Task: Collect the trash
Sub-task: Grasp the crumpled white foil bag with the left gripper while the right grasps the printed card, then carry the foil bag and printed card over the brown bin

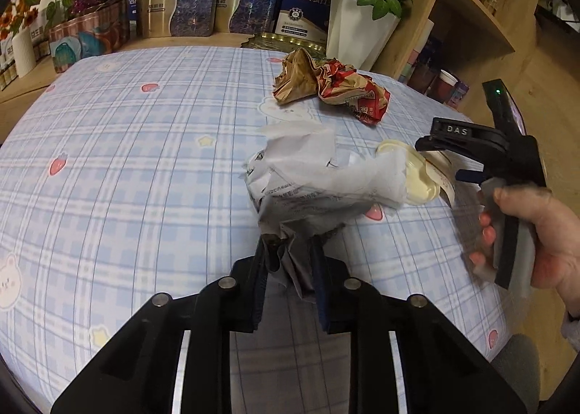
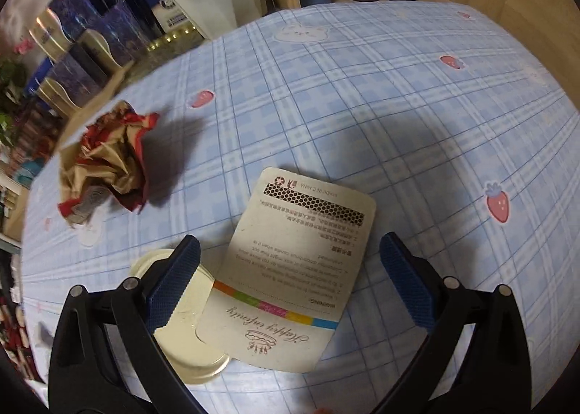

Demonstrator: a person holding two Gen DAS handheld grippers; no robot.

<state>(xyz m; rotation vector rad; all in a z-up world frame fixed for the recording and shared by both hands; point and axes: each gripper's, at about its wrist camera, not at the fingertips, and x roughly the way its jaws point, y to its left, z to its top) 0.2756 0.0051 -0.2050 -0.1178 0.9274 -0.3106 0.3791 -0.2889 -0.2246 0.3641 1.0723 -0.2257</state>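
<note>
While the left gripper [image 1: 290, 262] has its two pads pinched on the lower end of a crumpled white paper wrapper [image 1: 311, 178], the rest of that wrapper stands up loose and translucent above the fingers, over the blue checked tablecloth [image 1: 127, 160]. It looks very light and soft, so a pinch on any bunched fold should hold it, though a thin single layer could tear or slide out.

Seen from its own camera, the right gripper [image 2: 290, 280] has its fingers spread wide, with nothing pressed between them. Between and below the pads lies a stiff printed card [image 2: 290, 269] with rounded corners, flat on the cloth, overlapping a cream plastic lid [image 2: 185, 323] that sits partly under the left pad. From the left wrist view the same gripper hovers just above the lid, held by a person's hand [image 1: 533, 233].

A flat card gives the fingers little to bite; I judge its best hold to be the edge that rides up on the lid, where a pad can get underneath. The lid seems light, smooth and likely slippery, best taken across its rim.

Farther off on the cloth lies a crumpled brown and red paper bag [image 2: 105, 160], bulky but light, easy to pinch at any ridge. Beyond the table edge stand a white planter with red roses [image 1: 359, 26] and blue boxes [image 1: 301, 4].
</note>
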